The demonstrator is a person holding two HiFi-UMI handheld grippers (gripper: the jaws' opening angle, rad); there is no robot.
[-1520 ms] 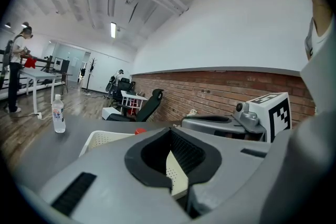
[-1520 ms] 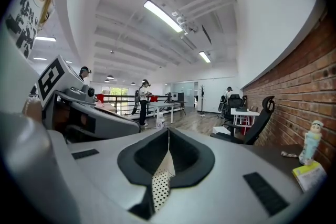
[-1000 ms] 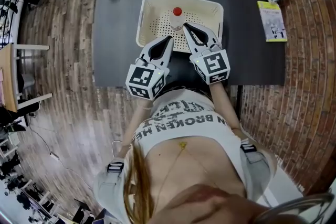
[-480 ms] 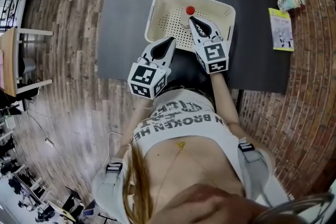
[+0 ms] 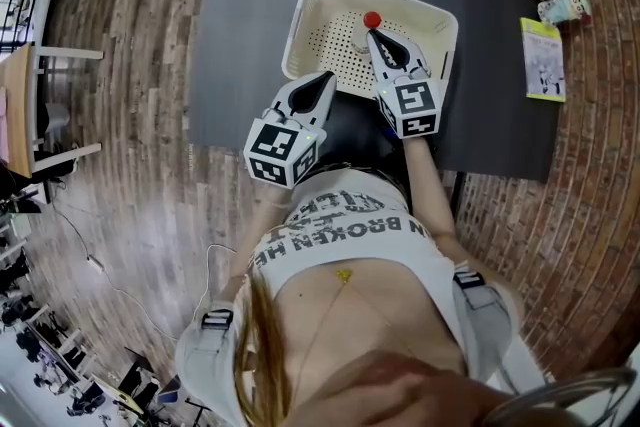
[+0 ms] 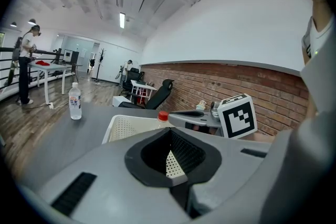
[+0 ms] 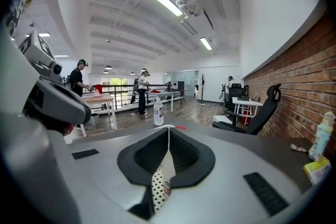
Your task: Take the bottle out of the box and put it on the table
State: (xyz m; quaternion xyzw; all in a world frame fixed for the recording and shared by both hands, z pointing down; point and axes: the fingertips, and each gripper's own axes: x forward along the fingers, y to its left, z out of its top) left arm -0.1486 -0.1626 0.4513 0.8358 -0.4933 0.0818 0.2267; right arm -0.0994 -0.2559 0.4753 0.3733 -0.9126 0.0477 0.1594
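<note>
1. The bottle (image 5: 371, 20) stands upright in the box (image 5: 298, 27) on the desk (image 5: 245, 45).
2. The right tongs (image 5: 373, 38), pressed together, point just beside the bottle.
3. The left tongs (image 5: 327, 76), pressed together, hang at the box's near rim.

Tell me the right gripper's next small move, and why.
Probably open the right gripper first. Its jaws are shut with nothing between them, and its tip sits just short of the red-capped bottle standing in the white basket. Shut jaws cannot straddle the bottle, so they should part before easing forward.
</note>
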